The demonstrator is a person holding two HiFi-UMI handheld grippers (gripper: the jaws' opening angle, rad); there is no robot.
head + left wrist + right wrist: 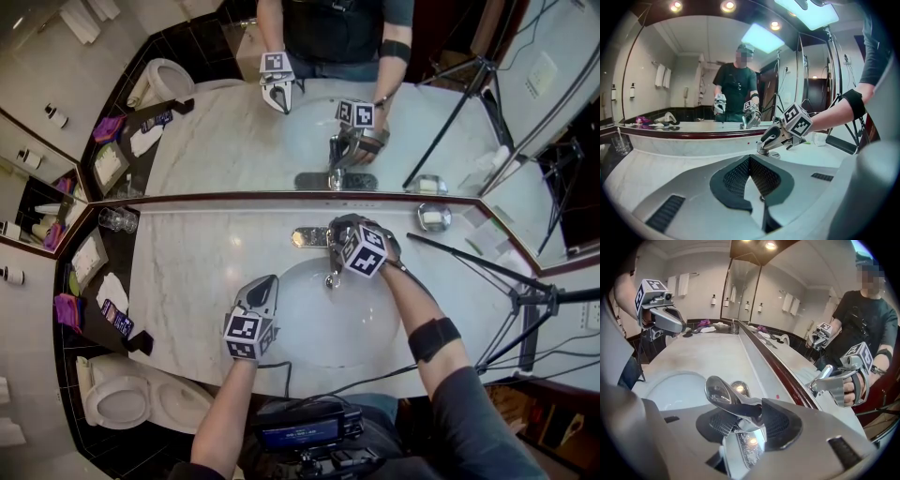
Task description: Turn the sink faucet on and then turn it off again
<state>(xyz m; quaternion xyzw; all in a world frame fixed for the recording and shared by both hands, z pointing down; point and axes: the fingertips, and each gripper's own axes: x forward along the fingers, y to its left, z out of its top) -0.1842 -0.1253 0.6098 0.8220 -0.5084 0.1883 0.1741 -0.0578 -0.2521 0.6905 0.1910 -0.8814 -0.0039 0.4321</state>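
Observation:
The chrome faucet (332, 277) stands at the back of the white sink basin (314, 328), set in a marble counter. In the right gripper view its lever handle (723, 392) lies between my right gripper's (745, 420) jaws, which press on its neck from both sides. From above, my right gripper (337, 234) covers the faucet top, pointing steeply down. My left gripper (266, 284) hangs shut and empty over the basin's front left rim. From the left gripper view (750, 161) the right gripper (769, 138) shows on the faucet (765, 151). Whether water runs I cannot tell.
A mirror (281, 141) rises behind the counter and repeats both grippers. A glass (118, 220) stands at the counter's back left, a small round dish (434, 217) at the back right. Black side shelf with toiletries (94, 281) and toilet (117, 401) lie left; tripod legs (469, 258) right.

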